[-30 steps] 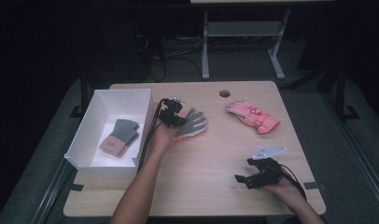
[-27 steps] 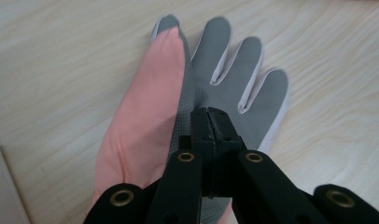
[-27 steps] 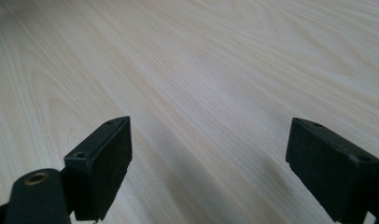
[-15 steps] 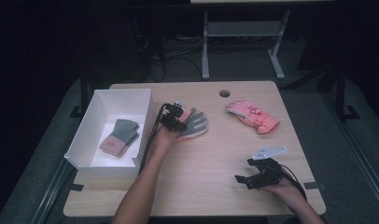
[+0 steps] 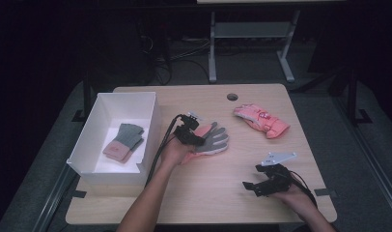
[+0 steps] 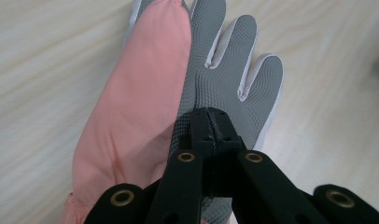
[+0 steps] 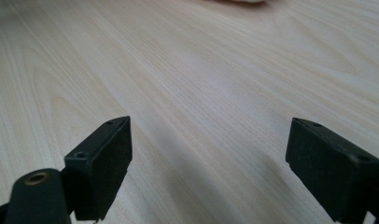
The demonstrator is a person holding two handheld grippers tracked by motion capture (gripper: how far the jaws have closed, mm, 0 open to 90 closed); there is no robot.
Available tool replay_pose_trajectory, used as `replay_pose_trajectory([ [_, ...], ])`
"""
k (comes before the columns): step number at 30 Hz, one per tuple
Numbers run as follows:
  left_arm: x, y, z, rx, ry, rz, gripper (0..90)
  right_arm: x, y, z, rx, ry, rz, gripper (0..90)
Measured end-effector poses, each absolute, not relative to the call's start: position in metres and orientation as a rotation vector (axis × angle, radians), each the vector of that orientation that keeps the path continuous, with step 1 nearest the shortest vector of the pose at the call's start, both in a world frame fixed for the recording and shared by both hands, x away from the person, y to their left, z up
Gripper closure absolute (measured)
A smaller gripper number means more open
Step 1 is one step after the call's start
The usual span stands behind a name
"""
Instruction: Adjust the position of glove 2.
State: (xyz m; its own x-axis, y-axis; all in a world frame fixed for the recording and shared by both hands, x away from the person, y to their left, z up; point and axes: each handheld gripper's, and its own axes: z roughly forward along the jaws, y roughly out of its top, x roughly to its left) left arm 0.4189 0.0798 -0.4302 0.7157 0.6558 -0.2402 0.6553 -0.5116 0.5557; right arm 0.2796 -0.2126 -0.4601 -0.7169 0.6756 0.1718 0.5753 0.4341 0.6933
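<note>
Left gripper (image 5: 196, 130) sits over the grey glove (image 5: 211, 139) near table (image 5: 223, 193) centre, just right of the white box (image 5: 148, 125). In the left gripper view its jaws are pressed together on the glove's (image 6: 234, 84) textured grey palm; a pink fold (image 6: 131, 116) of the same glove lies alongside. Glove looks partly lifted off the table, though the high view is too dim to be sure.

Right gripper (image 5: 257, 186) rests near the front right table edge, jaws spread wide with bare wood (image 7: 201, 93) between them.

A second, pink glove (image 5: 261, 121) lies at back right, well apart from both grippers. 1 grey-and-pink knit glove (image 5: 124, 141) lies in the box.
</note>
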Motion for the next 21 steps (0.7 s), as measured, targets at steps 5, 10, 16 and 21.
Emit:
replay_pose_trajectory([
  [5,0.406,0.065,-0.431,2.308,0.928,-0.045,89.9,0.279,-0.213,-0.46,1.116,2.544,1.151,14.2],
  [10,0.391,0.047,-0.43,2.334,0.849,-0.082,89.8,0.279,-0.212,-0.46,1.119,2.547,1.149,14.3],
  [16,0.379,0.029,-0.43,2.37,0.773,-0.124,89.8,0.279,-0.213,-0.46,1.119,2.543,1.15,14.3],
  [21,0.378,0.028,-0.423,2.362,0.748,-0.121,89.8,0.278,-0.213,-0.459,1.118,2.541,1.155,14.3],
])
